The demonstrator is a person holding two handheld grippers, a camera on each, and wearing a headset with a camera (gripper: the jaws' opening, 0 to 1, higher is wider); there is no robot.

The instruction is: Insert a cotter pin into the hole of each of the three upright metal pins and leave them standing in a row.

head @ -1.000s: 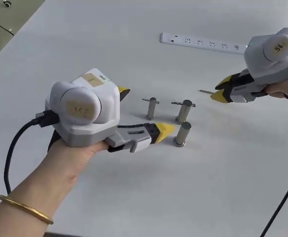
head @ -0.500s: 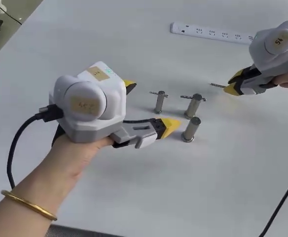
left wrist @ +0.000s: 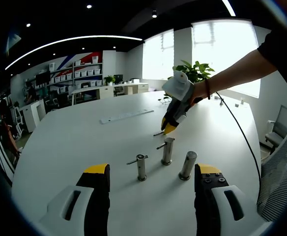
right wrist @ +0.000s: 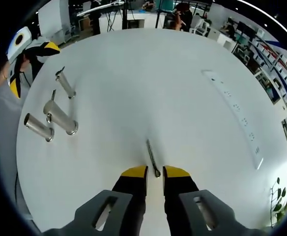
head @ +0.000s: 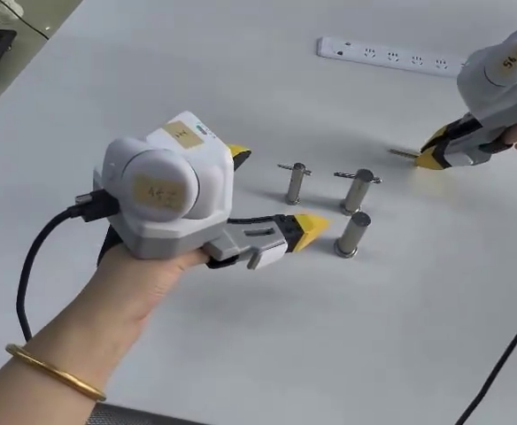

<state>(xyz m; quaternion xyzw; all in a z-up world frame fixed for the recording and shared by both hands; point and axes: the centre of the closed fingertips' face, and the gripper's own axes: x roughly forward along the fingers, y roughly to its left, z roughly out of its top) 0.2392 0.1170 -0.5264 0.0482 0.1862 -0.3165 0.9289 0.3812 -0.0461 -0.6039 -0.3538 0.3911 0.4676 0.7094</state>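
Cotter pin (head: 404, 153), last of three: pinched in the right gripper (head: 431, 159) at 2 o'clock from the bare metal pin (head: 353, 235); left gripper (head: 274, 190), jaws spread at its 10 o'clock, should steady it while tip meets hole squarely.

- Left gripper (left wrist: 152, 172): pale grey housing, black jaw arms, yellow tips, tan label on top.
- Right gripper (right wrist: 155, 173): same scheme, grey housing, black arms, yellow tips.
- Cotter pin (right wrist: 152, 156): dull silver-grey.
- Metal pins (head: 358, 190): bright silver, plain, glossy.
- Table (head: 241, 354): uniform white, no pattern.
- Power strip (head: 391, 58): white, dark socket slots.
- Cable (head: 28, 266): black.
- Bracelet (head: 55, 376): gold.
- Sleeve (left wrist: 281, 44): black.
- Plant (left wrist: 195, 71): green leaves.
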